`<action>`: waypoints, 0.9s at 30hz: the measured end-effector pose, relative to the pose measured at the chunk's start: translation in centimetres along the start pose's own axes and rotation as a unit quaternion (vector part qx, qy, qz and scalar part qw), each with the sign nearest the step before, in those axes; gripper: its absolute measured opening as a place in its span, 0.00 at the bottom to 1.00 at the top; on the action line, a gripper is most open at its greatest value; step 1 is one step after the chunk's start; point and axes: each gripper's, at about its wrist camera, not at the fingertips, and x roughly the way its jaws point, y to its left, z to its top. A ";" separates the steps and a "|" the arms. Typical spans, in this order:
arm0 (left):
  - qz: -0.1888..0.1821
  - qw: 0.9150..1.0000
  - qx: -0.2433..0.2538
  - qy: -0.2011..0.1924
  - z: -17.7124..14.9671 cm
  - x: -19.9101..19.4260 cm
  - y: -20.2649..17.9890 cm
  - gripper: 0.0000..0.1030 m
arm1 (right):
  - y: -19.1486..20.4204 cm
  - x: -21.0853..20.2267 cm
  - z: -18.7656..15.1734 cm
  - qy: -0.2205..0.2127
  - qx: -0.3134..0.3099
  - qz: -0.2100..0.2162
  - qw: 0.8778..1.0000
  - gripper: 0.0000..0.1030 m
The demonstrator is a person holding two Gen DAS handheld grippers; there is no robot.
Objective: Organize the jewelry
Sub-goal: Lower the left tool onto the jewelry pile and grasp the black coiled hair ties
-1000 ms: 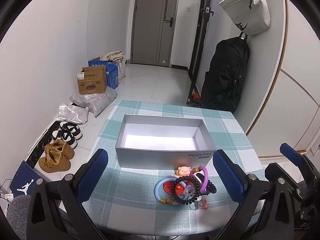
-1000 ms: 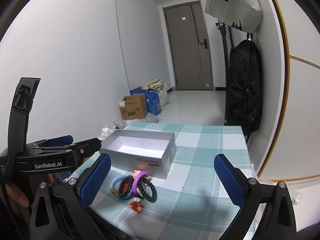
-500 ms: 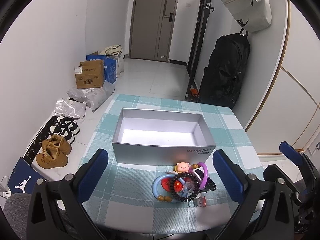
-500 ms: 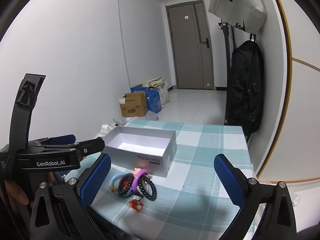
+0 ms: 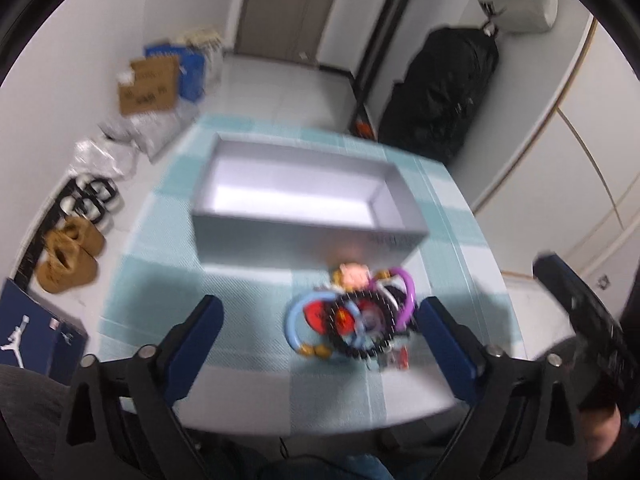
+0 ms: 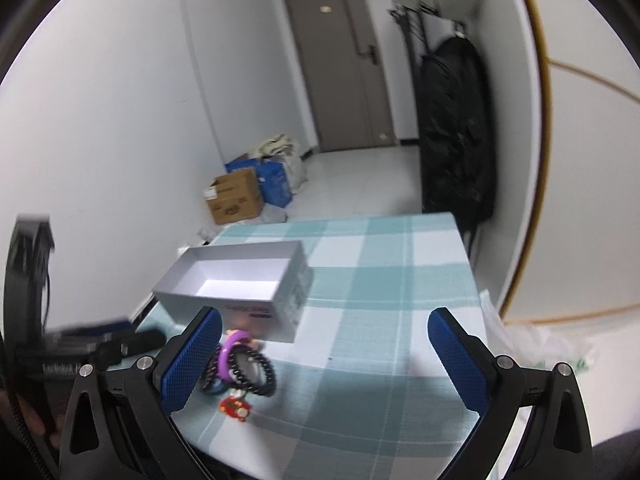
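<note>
We are seated at a worktop [image 5: 248, 296] covered in a teal and white checked cloth. On it stands an open grey box [image 5: 304, 196], with nothing in it that we can see. Just in front of the box, toward its right end, lies a tangled heap of jewelry [image 5: 352, 314]: a pale blue ring, a purple bangle [image 6: 230, 354], a black bead bracelet [image 6: 256, 372], red pieces, and a small pink figure touching or almost touching the box wall. A little red charm [image 6: 235, 408] lies at the near edge of the heap.

Our left tool [image 5: 320, 328] tilts down over the heap. Its blue pads stand apart, having just drawn in a little, with the heap between them and nearer the right pad; nothing is gripped. Our right tool [image 6: 324, 354] also stands apart and holds nothing, with the heap beside its left pad.

We judge the step in hand to be the first pick from the heap. To do it well, we would choose one outer piece, such as the blue ring or the purple bangle, and close on its rim alone. The pieces overlap, so a slow lift would show whether neighbours come up too. Both views are blurred, so we cannot tell which pieces are linked.
</note>
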 end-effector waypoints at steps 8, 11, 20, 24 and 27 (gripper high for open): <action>-0.034 0.997 0.046 0.060 -0.6 1.8 -2.0 0.69 | -0.8 1.3 0.1 0.018 0.015 0.000 1.000 1.00; -0.030 0.994 0.070 0.073 -1.0 2.1 -2.6 0.57 | -0.6 1.8 0.1 0.023 0.013 0.003 1.000 1.00; -0.013 0.990 0.120 0.075 -1.5 2.4 -3.5 0.23 | -0.9 1.8 0.3 0.022 0.026 0.010 0.999 1.00; -0.011 0.988 0.130 0.082 -1.5 3.0 -3.7 0.13 | -1.1 1.7 0.4 0.020 0.034 0.011 0.999 1.00; -0.022 0.988 0.132 0.074 -1.3 2.5 -3.7 0.08 | -1.2 1.6 0.4 0.019 0.036 0.011 0.999 1.00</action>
